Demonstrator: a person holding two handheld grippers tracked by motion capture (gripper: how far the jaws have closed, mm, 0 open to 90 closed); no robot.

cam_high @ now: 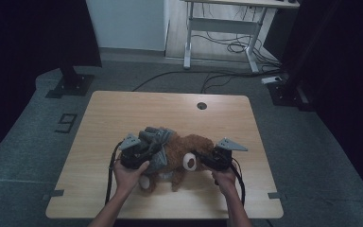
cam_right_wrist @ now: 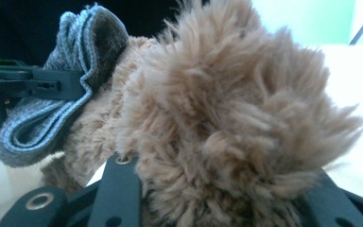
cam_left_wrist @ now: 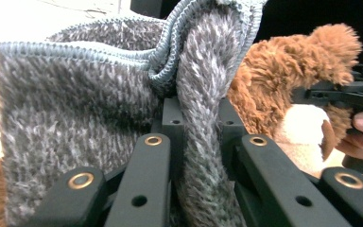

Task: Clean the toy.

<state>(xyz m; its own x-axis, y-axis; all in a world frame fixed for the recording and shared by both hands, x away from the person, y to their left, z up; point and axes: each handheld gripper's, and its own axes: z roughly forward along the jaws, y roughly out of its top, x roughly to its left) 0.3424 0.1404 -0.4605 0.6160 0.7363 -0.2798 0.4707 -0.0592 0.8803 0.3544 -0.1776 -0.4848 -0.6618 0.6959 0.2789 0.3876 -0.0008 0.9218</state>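
High view: a brown plush teddy bear with a cream muzzle (cam_high: 189,153) is seen lying on the light wooden table (cam_high: 123,113), near the person's edge and about midway across. A grey fluffy knitted cloth with a pale blue stitched hem (cam_high: 157,142) is draped over the bear's left part. The left gripper (cam_high: 139,153) is held at the cloth, and the right gripper (cam_high: 208,158) is held at the bear's head, each in one of the person's hands.

From the left gripper view, a thick fold of the grey cloth (cam_left_wrist: 203,142) is seen pinched between the two black jaws, which are closed tightly on it. The bear's head (cam_left_wrist: 283,90) is seen just beyond, with the other gripper at its far side.

From the right gripper view, the jaws are seen clamped on a tuft of the bear's brown fur (cam_right_wrist: 227,123), which bulges out above them. The grey cloth (cam_right_wrist: 66,90) lies behind, touching the bear.
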